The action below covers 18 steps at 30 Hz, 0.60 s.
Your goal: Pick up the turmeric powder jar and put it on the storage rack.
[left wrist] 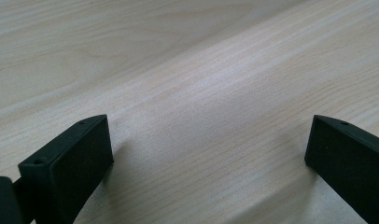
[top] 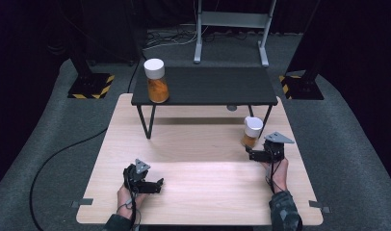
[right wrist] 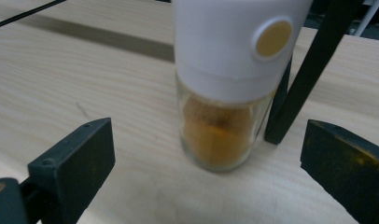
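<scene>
The small spice jar (right wrist: 225, 93) stands straight ahead of the right gripper (right wrist: 206, 154), just beyond its jaws and centred on the gap between them, on the wooden table (right wrist: 61, 79) beside a black leg of the low shelf (right wrist: 313, 60). The jaws stand wide apart with nothing between them. The jar is upright: its long axis runs vertical, white cap on top, orange powder in the glass below, so a straight push forward should bring the jaws to either side of the glass. In the high view the right gripper (top: 255, 153) sits right behind the jar (top: 251, 131), while the left gripper (top: 157, 185) lies well apart from it, jaws also spread over bare wood. The right hand is clearly the nearer one
</scene>
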Each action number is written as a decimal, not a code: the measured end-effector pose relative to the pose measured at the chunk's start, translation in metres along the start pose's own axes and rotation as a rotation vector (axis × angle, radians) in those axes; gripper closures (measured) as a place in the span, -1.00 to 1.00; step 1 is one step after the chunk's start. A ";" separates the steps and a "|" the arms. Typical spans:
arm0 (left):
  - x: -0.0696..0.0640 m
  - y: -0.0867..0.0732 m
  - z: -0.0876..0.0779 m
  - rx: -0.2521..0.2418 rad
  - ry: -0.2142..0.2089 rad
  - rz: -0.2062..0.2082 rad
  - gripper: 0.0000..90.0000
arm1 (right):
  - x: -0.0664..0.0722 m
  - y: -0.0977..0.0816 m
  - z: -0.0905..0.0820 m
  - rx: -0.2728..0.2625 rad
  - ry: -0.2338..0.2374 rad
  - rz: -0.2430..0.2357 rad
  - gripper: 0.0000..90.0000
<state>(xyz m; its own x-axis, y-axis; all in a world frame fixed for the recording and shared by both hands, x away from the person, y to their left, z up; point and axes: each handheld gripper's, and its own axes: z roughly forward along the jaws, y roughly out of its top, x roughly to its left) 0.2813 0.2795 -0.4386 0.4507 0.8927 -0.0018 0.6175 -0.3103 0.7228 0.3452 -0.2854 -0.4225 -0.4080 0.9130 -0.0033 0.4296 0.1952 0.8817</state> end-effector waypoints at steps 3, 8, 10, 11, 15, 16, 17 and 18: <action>-0.001 0.000 0.000 -0.001 0.002 0.002 -1.00 | -0.002 0.006 0.008 0.000 0.004 0.001 -0.96; 0.000 0.000 0.000 0.000 0.000 0.000 -1.00 | -0.003 0.013 0.018 -0.008 0.009 -0.001 -0.95; 0.000 0.000 0.000 0.000 0.000 0.000 -1.00 | -0.003 0.015 0.022 -0.004 0.011 -0.003 -0.95; 0.000 0.000 0.000 0.000 0.000 0.000 -1.00 | -0.002 0.016 0.024 -0.003 0.011 -0.003 -0.95; 0.000 0.000 0.000 -0.001 0.001 0.001 -1.00 | -0.001 0.021 0.031 0.006 0.013 -0.003 -0.95; 0.000 0.000 0.000 0.000 0.000 0.000 -1.00 | -0.001 0.022 0.033 0.010 0.013 0.000 -0.95; 0.000 0.000 0.000 0.000 0.000 0.000 -1.00 | -0.002 0.022 0.034 0.012 0.013 -0.002 -0.95; 0.000 0.000 0.000 0.000 0.000 0.000 -1.00 | -0.002 0.022 0.035 0.013 0.014 0.000 -0.95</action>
<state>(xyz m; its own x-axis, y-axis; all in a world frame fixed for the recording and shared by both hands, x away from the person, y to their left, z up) 0.2814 0.2796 -0.4386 0.4511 0.8925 -0.0020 0.6175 -0.3105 0.7227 0.3841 -0.2703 -0.4195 -0.4190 0.9080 0.0029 0.4401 0.2003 0.8753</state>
